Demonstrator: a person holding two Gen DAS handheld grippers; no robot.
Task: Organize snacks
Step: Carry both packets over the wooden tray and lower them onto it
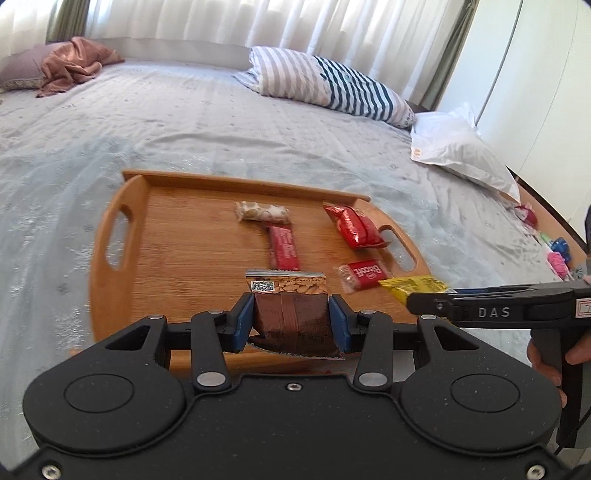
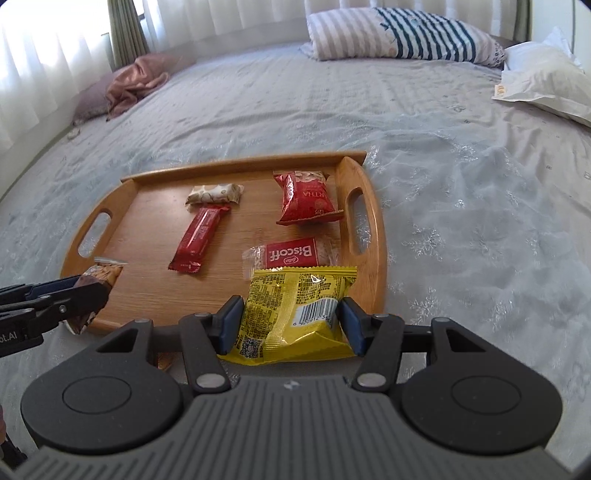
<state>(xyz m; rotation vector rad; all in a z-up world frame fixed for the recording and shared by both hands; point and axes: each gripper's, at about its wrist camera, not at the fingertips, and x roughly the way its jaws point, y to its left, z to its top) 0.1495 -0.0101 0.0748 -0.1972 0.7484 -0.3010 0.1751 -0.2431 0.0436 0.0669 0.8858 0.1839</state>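
**Both grippers loaded at the near edge of the tray**

I am working over a wide bed [image 1: 221, 122] under a pale grey-blue embroidered cover, with white curtains [image 1: 207, 22] along the far side letting in strong daylight. A striped pillow [image 1: 325, 85] lies at the head, a pinkish crumpled cloth [image 1: 74, 62] on a cushion toward the far left, and a white plastic bag [image 1: 458, 147] near the right edge.

A wooden tray [image 2: 155, 236] with cut-out handles sits on the cover. On it lie a cream-patterned bar [image 2: 214, 194], a long red bar [image 2: 197, 238] just in front of it, a red pouch [image 2: 306, 199] by the right handle and a Biscoff packet [image 2: 290, 254] near the front.

My left gripper [image 1: 291, 325] has its blue pads clamped on a brown nut packet [image 1: 291, 317], held above the tray's near edge. My right gripper [image 2: 288, 325] is clamped on a yellow packet [image 2: 295, 310], also over the near rim.

Small bright items at the bed's right edge [image 1: 554, 254] are too small to name. In the right view the brown packet is mostly hidden behind the other gripper's fingers. The print on the yellow packet is too fine for me to read.
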